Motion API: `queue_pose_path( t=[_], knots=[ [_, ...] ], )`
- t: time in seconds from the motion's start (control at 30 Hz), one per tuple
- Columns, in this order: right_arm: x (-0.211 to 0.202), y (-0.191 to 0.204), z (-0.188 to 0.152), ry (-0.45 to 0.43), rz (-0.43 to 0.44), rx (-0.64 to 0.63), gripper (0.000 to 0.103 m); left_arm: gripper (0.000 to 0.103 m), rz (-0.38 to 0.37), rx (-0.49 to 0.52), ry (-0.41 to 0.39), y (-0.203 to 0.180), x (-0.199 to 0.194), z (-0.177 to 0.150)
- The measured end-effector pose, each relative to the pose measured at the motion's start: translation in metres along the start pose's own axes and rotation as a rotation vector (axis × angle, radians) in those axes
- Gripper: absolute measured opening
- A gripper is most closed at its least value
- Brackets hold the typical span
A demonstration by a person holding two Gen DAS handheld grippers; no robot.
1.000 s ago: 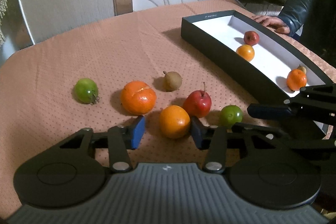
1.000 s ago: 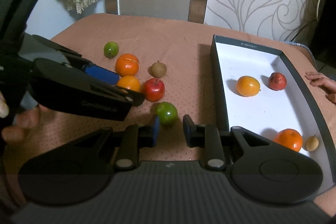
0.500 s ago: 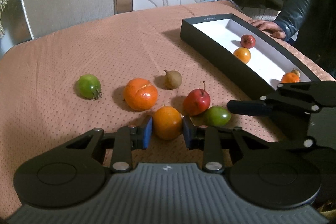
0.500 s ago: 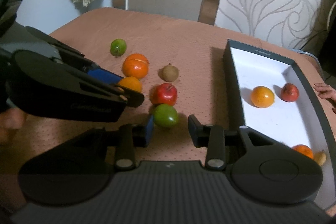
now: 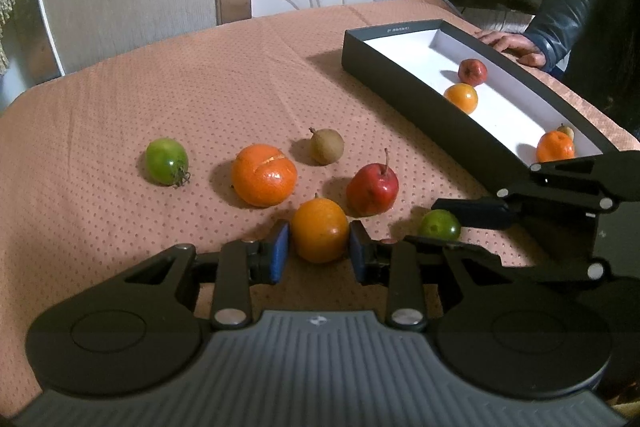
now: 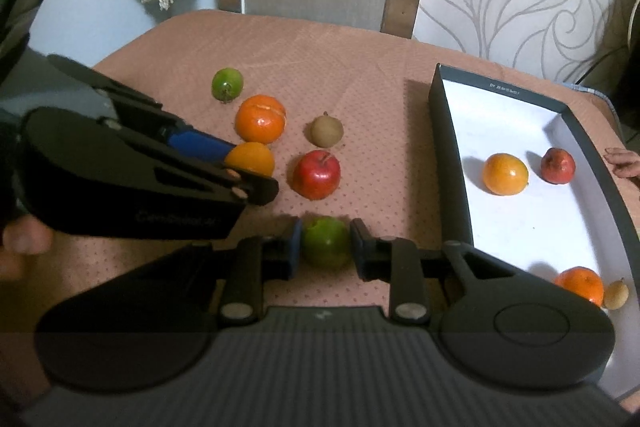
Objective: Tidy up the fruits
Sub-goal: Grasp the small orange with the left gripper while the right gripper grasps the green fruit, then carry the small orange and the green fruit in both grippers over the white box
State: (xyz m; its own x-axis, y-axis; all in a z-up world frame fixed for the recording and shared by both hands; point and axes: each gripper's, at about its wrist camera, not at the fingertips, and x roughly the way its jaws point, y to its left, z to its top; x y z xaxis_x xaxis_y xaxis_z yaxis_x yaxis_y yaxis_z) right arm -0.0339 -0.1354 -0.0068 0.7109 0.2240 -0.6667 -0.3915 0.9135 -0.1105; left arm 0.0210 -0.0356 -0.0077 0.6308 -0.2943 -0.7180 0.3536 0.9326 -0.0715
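Nearest in the left wrist view, the left gripper (image 5: 319,251) has its blue pads pressed against both sides of a smooth orange fruit (image 5: 319,230) resting on the brown dotted tablecloth (image 5: 224,87). At about 3 o'clock from it, the right gripper (image 6: 325,247) is clamped on a green fruit (image 6: 326,242), also down at the cloth.

Just beyond, at 1 o'clock from the held orange fruit, sits a red apple (image 5: 373,189) with its stem up. At 11 o'clock lies a large tangerine (image 5: 264,174) with split peel, and farther at 12 o'clock a small brown fruit (image 5: 327,146). Well to the 10 o'clock side lies a green tomato (image 5: 166,161).

Farther off toward 2 o'clock, a dark box with a white floor (image 5: 404,95) holds four pieces: a small tangerine (image 5: 554,146) touching a tiny tan fruit (image 5: 565,131) at its near end, then an orange fruit in the box (image 5: 461,97) and a dark red fruit (image 5: 472,72) deeper in. A bystander's hand (image 5: 510,45) rests at the box's far rim.
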Motion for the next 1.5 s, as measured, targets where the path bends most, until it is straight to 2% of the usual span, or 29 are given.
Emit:
queue_pose_path(
  t=[0.43, 0.87, 1.07, 1.5],
  knots=[
    [-0.028, -0.01, -0.003, -0.036, -0.01, 0.068, 0.029, 0.035, 0.019, -0.017, 0.0, 0.0, -0.009, -0.003],
    [-0.067, -0.019, -0.006, -0.13, -0.011, 0.116, 0.029, 0.035, 0.041, -0.057, -0.03, -0.003, -0.032, -0.006],
    [-0.078, -0.027, -0.013, -0.153, -0.038, 0.145, 0.028, 0.035, 0.047, -0.071, -0.033, -0.004, -0.037, -0.007],
    [-0.089, -0.054, -0.023, -0.183, -0.1, 0.213, 0.028, 0.035, 0.039, -0.063, -0.076, -0.018, -0.042, 0.016]
  ],
)
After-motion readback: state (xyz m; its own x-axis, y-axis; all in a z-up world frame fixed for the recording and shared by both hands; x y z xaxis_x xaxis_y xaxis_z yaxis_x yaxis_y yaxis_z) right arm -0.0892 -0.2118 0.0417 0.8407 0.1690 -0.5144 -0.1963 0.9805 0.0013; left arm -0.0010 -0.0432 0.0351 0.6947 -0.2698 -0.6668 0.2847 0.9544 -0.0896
